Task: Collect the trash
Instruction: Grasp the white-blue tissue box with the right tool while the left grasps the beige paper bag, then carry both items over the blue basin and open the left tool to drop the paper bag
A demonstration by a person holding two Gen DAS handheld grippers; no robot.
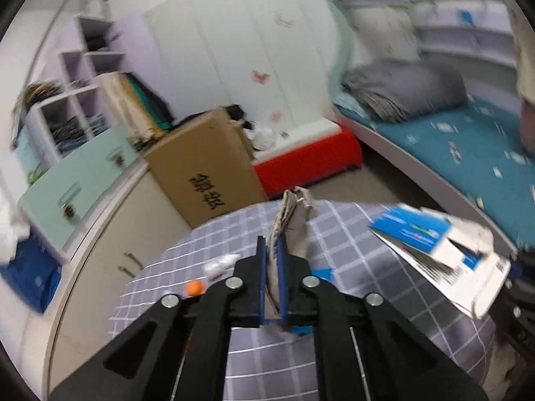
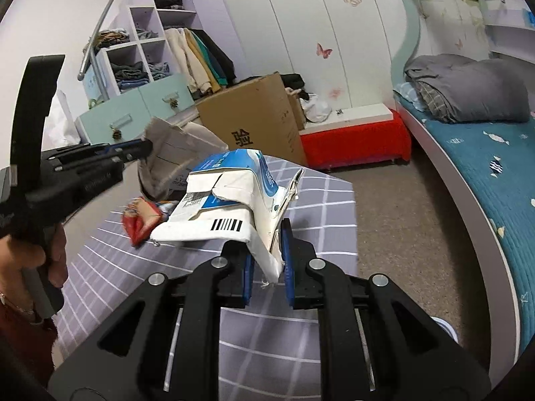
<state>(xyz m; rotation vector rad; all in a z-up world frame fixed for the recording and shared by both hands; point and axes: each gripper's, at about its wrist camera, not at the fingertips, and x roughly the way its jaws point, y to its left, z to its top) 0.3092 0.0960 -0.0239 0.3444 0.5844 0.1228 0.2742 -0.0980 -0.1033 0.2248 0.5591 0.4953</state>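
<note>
The right claw (image 2: 267, 264) pinched a torn, flattened blue-and-white carton (image 2: 230, 197) lying crosswise above the checked surface (image 2: 321, 214), while the left claw (image 1: 272, 260) gripped a crumpled paper bag (image 1: 294, 220) standing upright.

Surface (image 1: 351, 234): grey cloth with a white grid, sits directly under both claws. Ahead-left of the left claw (image 1: 271, 250): white crumpled scrap (image 1: 220, 264) and small orange ball (image 1: 194, 288), close together. A bit of blue (image 1: 322, 272) lies just right of that claw, too hidden to identify. Ahead-left of the right claw (image 2: 267, 260): red snack wrapper (image 2: 142, 219) lying flat on the cloth.
</note>
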